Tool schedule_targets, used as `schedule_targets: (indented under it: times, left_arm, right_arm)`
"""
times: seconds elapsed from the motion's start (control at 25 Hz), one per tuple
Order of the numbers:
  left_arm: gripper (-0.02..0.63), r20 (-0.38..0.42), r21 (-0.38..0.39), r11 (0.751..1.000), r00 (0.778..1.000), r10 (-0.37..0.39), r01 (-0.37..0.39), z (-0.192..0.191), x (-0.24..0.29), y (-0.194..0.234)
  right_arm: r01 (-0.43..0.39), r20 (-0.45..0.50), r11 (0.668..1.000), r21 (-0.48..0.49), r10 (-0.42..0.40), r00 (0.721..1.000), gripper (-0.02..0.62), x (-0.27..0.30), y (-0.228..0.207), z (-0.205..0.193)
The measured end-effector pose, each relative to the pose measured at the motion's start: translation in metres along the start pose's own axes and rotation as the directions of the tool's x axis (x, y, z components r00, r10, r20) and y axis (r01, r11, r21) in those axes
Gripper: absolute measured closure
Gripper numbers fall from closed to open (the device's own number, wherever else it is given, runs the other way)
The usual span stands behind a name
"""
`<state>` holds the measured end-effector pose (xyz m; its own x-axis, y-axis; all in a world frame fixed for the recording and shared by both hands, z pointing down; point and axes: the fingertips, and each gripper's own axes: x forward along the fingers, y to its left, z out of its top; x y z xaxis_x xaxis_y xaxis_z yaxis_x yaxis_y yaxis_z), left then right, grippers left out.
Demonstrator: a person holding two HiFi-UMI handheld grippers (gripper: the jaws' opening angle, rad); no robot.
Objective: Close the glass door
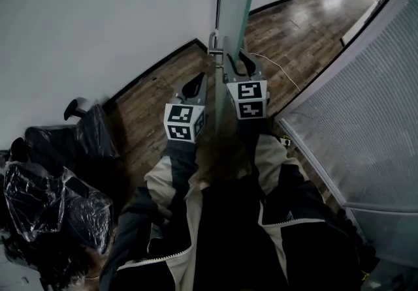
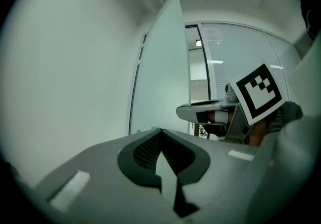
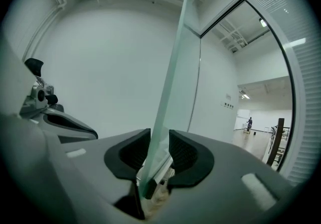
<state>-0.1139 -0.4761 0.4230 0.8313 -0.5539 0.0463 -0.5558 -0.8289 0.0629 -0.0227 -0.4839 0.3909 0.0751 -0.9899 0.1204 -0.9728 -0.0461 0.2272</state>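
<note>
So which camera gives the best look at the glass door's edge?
The right gripper view: the glass door rises edge-on through the right gripper, whose pads sit against both faces. The head view shows it foreshortened from above; the left gripper view shows only its broad face.
</note>
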Motion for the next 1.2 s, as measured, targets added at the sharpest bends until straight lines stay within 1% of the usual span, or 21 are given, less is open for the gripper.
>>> schedule_targets:
  times: [0.32,0.44,0.64,0.8,1.04,1.2]
  left_arm:
    - [0.604,-0.019,0.004,0.996,0.996,-0.084,0.084,0.000,0.043,-0.066]
    - [0.605,-0.022,0.006,0.995,0.995,-0.102,0.102,0.000,0.059,-0.087]
    - [0.604,-0.023,0.005,0.992,0.992,-0.123,0.123,0.002,0.091,-0.122]
    - [0.604,-0.028,0.007,0.991,0.990,-0.137,0.137,0.003,0.127,-0.151]
    - [0.605,-0.030,0.013,0.987,0.987,-0.160,0.160,0.013,0.189,-0.195]
    - [0.605,-0.032,0.014,0.980,0.979,-0.200,0.200,0.019,0.223,-0.229]
  right_arm:
    - [0.074,-0.022,0.997,0.003,-0.074,0.997,0.506,-0.033,-0.088,-0.025]
    - [0.071,-0.030,0.997,-0.010,-0.071,0.997,0.509,-0.041,-0.127,-0.038]
    - [0.062,-0.036,0.998,0.008,-0.062,0.997,0.517,-0.053,-0.187,-0.053]
    - [0.057,-0.042,0.998,-0.002,-0.057,0.998,0.517,-0.059,-0.232,-0.063]
    - [0.094,-0.064,0.996,0.004,-0.094,0.994,0.520,-0.062,-0.296,-0.077]
    - [0.120,-0.074,0.993,0.020,-0.118,0.990,0.518,-0.063,-0.336,-0.086]
